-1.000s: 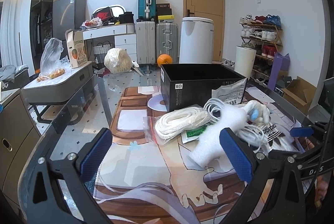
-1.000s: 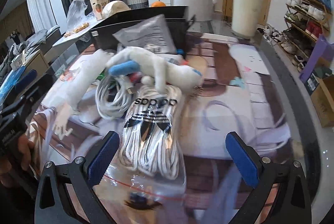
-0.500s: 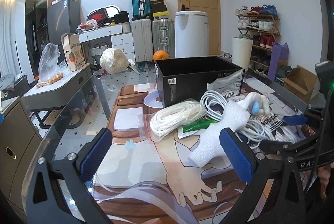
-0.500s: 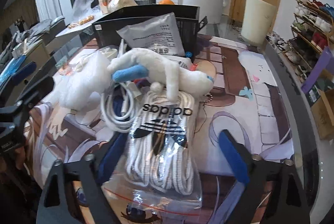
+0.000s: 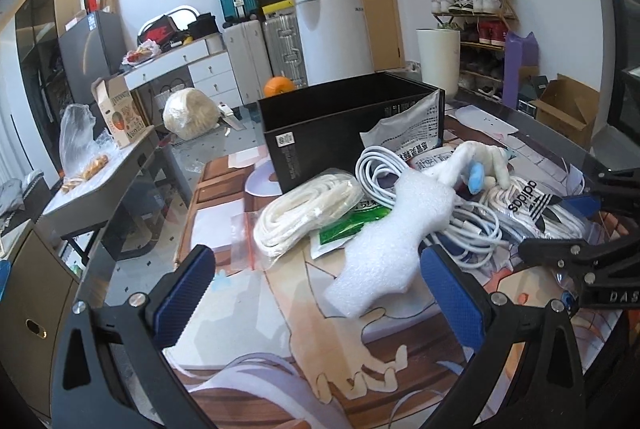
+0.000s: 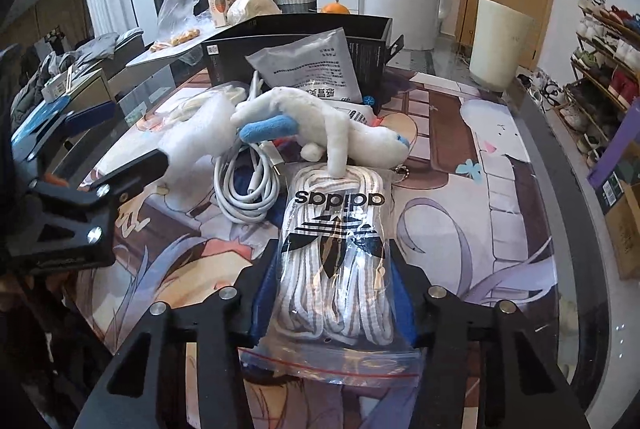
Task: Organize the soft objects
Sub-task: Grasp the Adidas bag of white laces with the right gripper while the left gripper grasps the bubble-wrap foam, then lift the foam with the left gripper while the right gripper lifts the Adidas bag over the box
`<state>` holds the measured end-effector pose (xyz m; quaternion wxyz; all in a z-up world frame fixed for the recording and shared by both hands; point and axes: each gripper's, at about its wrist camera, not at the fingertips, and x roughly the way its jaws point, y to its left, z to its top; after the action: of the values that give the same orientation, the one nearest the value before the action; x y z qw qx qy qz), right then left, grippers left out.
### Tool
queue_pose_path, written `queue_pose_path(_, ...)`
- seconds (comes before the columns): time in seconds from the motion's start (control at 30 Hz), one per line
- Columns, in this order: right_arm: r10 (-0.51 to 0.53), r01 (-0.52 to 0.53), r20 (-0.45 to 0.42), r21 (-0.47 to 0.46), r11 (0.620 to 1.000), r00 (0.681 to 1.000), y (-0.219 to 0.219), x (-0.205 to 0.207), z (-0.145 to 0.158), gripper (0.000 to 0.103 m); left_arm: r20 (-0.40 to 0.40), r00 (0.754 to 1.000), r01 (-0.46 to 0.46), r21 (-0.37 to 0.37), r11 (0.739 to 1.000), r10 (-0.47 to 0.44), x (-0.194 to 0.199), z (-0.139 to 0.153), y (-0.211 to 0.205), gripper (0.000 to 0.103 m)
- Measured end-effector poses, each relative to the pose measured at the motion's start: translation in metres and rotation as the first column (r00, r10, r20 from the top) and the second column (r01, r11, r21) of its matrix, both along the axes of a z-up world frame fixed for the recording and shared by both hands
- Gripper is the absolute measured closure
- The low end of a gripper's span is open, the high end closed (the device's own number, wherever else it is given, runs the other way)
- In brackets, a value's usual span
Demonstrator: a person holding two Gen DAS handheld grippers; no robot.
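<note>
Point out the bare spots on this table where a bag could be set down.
Free: the printed mat right of the adidas bag, out to the table edge, and the mat between the left gripper and the rope bundle. Crowded: cable coil, plush toy and foam piece piled before the black box.

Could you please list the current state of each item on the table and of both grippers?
right gripper: jaws just closed, shut on the bag of laces.
bag of laces: zip-sealed, flat on the mat, clamped.
left gripper: open, holding nothing.
foam piece: loose, lying between the left jaws, ungripped.
plush toy: lying across the cable coil.
black box: open, upright.
</note>
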<state>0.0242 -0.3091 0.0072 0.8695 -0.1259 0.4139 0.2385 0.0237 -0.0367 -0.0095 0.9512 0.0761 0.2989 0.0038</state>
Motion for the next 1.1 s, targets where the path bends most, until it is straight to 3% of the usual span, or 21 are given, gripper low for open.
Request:
queue_pose_path(0.23, 0.019, -0.019, 0.013, 0.001, 1.0, 1.0, -0.002, -0.008, 0.001, 0.055, -0.036, 0.998, 0.044, -0.015, 0.999, -0.045, 0.008, -0.002, -0.005, 0.004)
queue_pose_path(0.3, 0.024, -0.024, 0.019, 0.001, 1.0, 1.0, -0.003, -0.011, 0.001, 0.055, -0.066, 0.995, 0.069, -0.013, 0.997, -0.07, 0.01, -0.005, -0.008, 0.021)
queue_pose_path(0.37, 0.025, -0.025, 0.025, -0.001, 1.0, 0.999, -0.003, -0.013, 0.002, 0.055, -0.116, 0.989, 0.088, -0.01, 0.996, -0.088, 0.015, -0.012, -0.012, 0.051)
queue_pose_path(0.43, 0.026, -0.027, 0.031, 0.002, 1.0, 0.999, -0.004, -0.014, 0.004, 0.055, -0.136, 0.986, 0.094, 0.006, 0.996, -0.093, 0.016, -0.015, -0.015, 0.059)
queue_pose_path(0.57, 0.026, -0.026, 0.049, 0.005, 1.0, 0.998, -0.006, -0.018, 0.008, 0.055, -0.099, 0.987, 0.128, -0.011, 0.992, -0.129, 0.007, -0.008, -0.017, 0.061)
queue_pose_path(1.1, 0.035, -0.043, 0.159, 0.053, 0.998, 0.987, -0.014, -0.038, 0.044, 0.056, 0.021, 0.994, 0.112, -0.1, 0.989, -0.111, -0.012, 0.022, 0.002, 0.061)
